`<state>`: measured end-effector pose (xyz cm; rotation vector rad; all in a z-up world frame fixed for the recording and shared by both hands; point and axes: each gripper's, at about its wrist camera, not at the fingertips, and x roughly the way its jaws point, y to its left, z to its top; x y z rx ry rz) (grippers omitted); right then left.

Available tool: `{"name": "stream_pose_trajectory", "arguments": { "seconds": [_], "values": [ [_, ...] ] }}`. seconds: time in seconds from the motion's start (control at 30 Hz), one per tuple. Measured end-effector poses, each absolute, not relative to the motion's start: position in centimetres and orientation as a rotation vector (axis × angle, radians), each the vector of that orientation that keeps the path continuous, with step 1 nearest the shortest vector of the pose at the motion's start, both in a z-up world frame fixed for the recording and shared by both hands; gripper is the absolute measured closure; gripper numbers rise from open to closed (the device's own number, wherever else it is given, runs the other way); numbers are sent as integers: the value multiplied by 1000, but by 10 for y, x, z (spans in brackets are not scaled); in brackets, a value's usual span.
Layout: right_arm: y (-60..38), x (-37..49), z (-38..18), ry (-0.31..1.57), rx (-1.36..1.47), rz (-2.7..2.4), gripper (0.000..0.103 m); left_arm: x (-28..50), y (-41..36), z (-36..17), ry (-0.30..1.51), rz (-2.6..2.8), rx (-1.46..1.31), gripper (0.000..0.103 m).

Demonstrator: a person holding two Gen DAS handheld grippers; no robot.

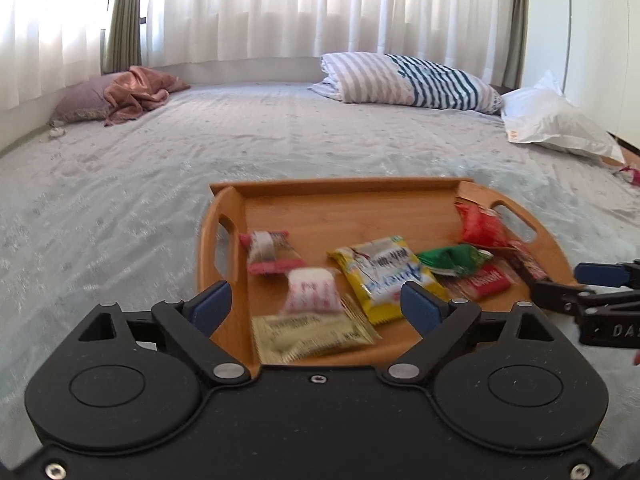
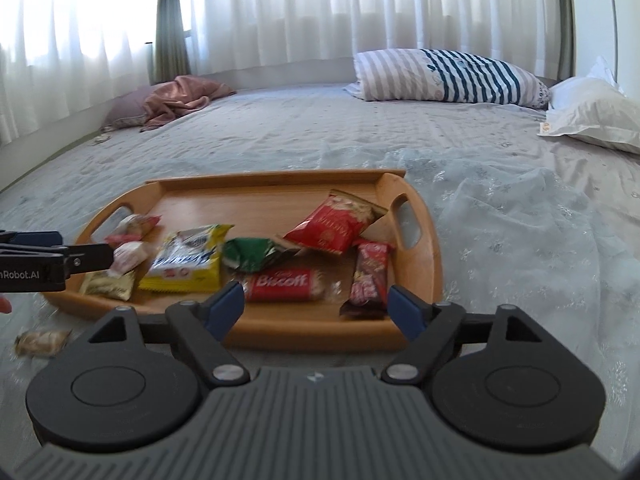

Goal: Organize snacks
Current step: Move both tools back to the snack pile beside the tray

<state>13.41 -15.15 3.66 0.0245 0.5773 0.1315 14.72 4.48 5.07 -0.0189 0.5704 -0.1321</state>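
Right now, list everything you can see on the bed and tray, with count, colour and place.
Tray: one, wooden, on the bed.
Snack packets: about eight, yellow, red, green, gold, pink-white, in the tray.
Loose snack: one, tan, on the bed left of the tray.
Striped pillow: one, grey and teal, far side.
White pillow: one, far right.
Pink blanket: one, far left.
Left gripper: open, above the tray's near left.
Right gripper: open, at the tray's near edge.

motion-blurred gold packet (image 1: pixel 310 336) print
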Motion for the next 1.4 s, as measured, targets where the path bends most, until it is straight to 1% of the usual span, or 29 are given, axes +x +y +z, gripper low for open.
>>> {"name": "stream_pose_trajectory", "arguments": {
  "seconds": [0.37,0.6,0.9,1.27,1.37,1.4],
  "values": [
    [-142,100,33,552,-40,169,9,114,41,44,584,-133,-24,11],
    [-144,84,23,544,-43,180,4,91,34,38,585,-147,-18,9],
    [-143,70,5,555,-58,190,3,67,24,26,596,-157,-1,8],
    [-140,58,-5,493,-72,213,2,40,9,17,572,-158,-3,8],
    [-137,55,-6,470,-98,218,2,37,7,14,585,-170,-17,17],
    [-136,53,-7,461,-103,217,2,36,7,12,590,-171,-24,23]
  ]
}}
